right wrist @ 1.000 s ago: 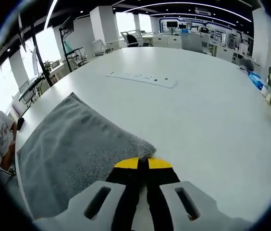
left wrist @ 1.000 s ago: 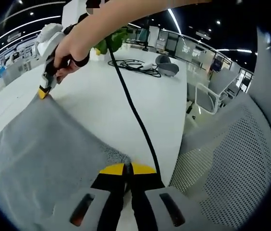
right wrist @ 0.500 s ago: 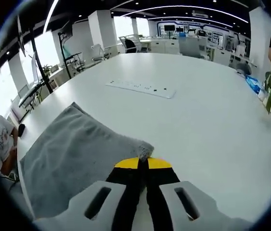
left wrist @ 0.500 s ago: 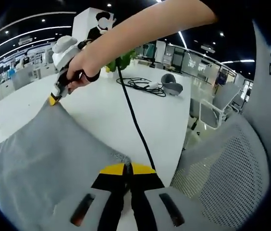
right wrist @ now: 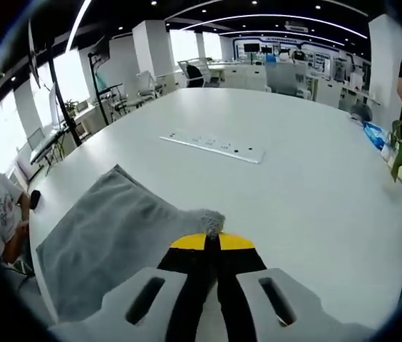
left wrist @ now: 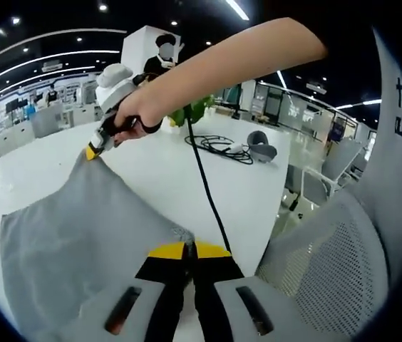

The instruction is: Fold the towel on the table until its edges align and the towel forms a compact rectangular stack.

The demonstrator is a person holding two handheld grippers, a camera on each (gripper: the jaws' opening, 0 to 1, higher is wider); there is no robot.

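**Both grippers pinching towel corners above the white surface**

The big white surface (right wrist: 308,178) is stretching away under everything, and the grey towel (left wrist: 80,242) is hanging across it, pulled taut between two corners. In the right gripper view the towel (right wrist: 108,235) is spreading left and down from the jaws. The mesh chair (left wrist: 329,263) is sitting just beside the surface edge. The left gripper (left wrist: 189,249) is clamping its jaws tight on the near corner. The right gripper (left wrist: 93,151), held in the person's hand (left wrist: 133,117), is gripping the far corner; in its own view the right gripper (right wrist: 212,241) is closing on that tuft. A black cable (left wrist: 204,185) is trailing across the surface, and a white power strip (right wrist: 212,144) is lying well apart.
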